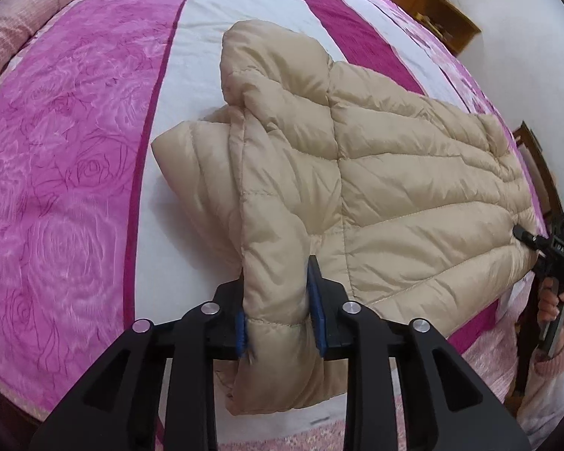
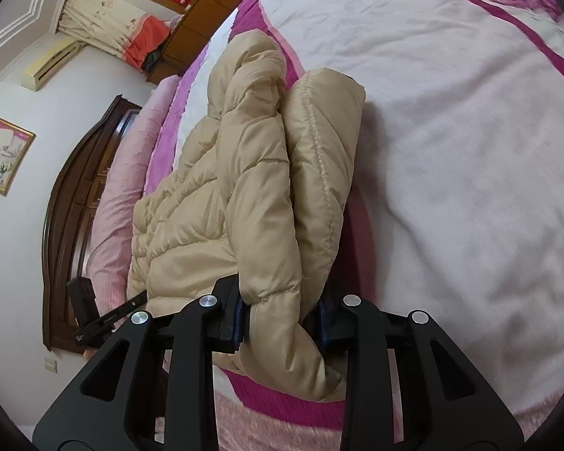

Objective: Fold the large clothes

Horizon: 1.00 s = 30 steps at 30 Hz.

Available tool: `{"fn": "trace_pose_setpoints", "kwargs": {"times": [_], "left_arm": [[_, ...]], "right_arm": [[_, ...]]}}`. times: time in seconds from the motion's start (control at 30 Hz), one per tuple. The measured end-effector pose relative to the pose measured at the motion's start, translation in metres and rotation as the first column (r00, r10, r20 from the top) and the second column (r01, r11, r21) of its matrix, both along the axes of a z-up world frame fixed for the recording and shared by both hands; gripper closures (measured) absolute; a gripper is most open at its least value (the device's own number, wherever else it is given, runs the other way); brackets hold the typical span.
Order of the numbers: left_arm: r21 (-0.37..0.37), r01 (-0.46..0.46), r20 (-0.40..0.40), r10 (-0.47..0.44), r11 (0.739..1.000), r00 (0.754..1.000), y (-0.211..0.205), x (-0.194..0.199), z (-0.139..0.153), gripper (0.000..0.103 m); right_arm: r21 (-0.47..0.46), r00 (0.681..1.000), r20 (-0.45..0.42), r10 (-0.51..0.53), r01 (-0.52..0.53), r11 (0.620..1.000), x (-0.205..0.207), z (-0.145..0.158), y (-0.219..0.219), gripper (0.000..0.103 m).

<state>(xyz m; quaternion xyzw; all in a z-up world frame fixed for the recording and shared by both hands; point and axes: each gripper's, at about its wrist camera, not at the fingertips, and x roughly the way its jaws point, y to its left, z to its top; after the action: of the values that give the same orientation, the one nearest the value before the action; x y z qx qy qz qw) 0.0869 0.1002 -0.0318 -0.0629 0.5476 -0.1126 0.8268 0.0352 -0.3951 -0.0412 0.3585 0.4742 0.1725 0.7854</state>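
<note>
The beige puffer jacket lies on the bed, across the white centre stripe and reaching toward the near edge where you stand. It already looks narrowed: in the right wrist view a sleeve lies doubled along one side of the body, and in the left wrist view a padded fold sticks out from under the body on the side toward the pink rose panel. So the lengthwise folding seems largely done, though I cannot tell how neatly the underside is tucked.

Your left claw is clamped on a thick bunch of the quilted edge at the bed's near side, its blue pads pressed into the fabric. Your right claw is likewise pinched on a gathered wad of the jacket at the other end of that same near edge; it also shows in the left wrist view at the far right.

What is left, as I judge it, is the crosswise fold: carry the held edge over toward the hood, lay it flat, then release and smooth the bulges.
</note>
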Motion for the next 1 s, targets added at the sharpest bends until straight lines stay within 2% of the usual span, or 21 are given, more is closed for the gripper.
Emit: {"fn": "trace_pose_setpoints", "kwargs": {"times": [0.1, 0.2, 0.27, 0.33, 0.43, 0.6, 0.7, 0.83, 1.0], "left_arm": [[0.06, 0.004, 0.016, -0.005, 0.998, 1.0, -0.004, -0.001, 0.001, 0.064], [0.082, -0.01, 0.018, 0.009, 0.997, 1.0, -0.002, -0.002, 0.006, 0.059], [0.109, -0.018, 0.04, 0.014, 0.994, 0.999, -0.002, -0.006, 0.014, 0.054], [0.144, -0.024, 0.079, 0.013, 0.989, 0.997, -0.005, -0.013, 0.027, 0.052], [0.141, -0.012, 0.116, -0.004, 0.99, 0.993, -0.015, -0.021, 0.047, 0.052], [0.125, 0.069, 0.148, -0.088, 0.99, 0.985, -0.049, -0.023, 0.06, 0.051], [0.132, 0.123, 0.142, -0.142, 0.984, 0.98, -0.074, -0.022, 0.053, 0.051], [0.128, 0.197, 0.137, -0.214, 0.972, 0.967, -0.106, -0.026, 0.042, 0.051], [0.161, 0.259, 0.137, -0.282, 0.952, 0.95, -0.137, -0.026, 0.029, 0.051]], "right_arm": [[-0.02, 1.0, 0.002, 0.0, 0.0, 1.0, 0.0, -0.001, 0.001, 0.064], [-0.022, 1.0, -0.002, -0.02, 0.02, 1.0, 0.007, -0.004, 0.003, 0.055], [-0.004, 1.0, -0.004, -0.026, 0.026, 1.0, 0.008, -0.007, 0.002, 0.045], [0.021, 0.999, -0.01, -0.036, 0.036, 0.999, 0.009, -0.011, 0.0, 0.041], [0.086, 0.998, -0.028, -0.051, 0.054, 0.995, 0.009, -0.02, -0.006, 0.038], [0.112, 0.998, -0.028, -0.059, 0.062, 0.992, 0.009, -0.02, -0.008, 0.04], [0.102, 0.999, -0.017, -0.049, 0.05, 0.993, 0.005, -0.015, -0.008, 0.052], [0.065, 1.0, 0.001, -0.027, 0.027, 0.998, 0.0, -0.005, -0.004, 0.06], [0.017, 1.0, 0.02, -0.002, 0.001, 1.0, 0.0, 0.01, 0.006, 0.071]]}}
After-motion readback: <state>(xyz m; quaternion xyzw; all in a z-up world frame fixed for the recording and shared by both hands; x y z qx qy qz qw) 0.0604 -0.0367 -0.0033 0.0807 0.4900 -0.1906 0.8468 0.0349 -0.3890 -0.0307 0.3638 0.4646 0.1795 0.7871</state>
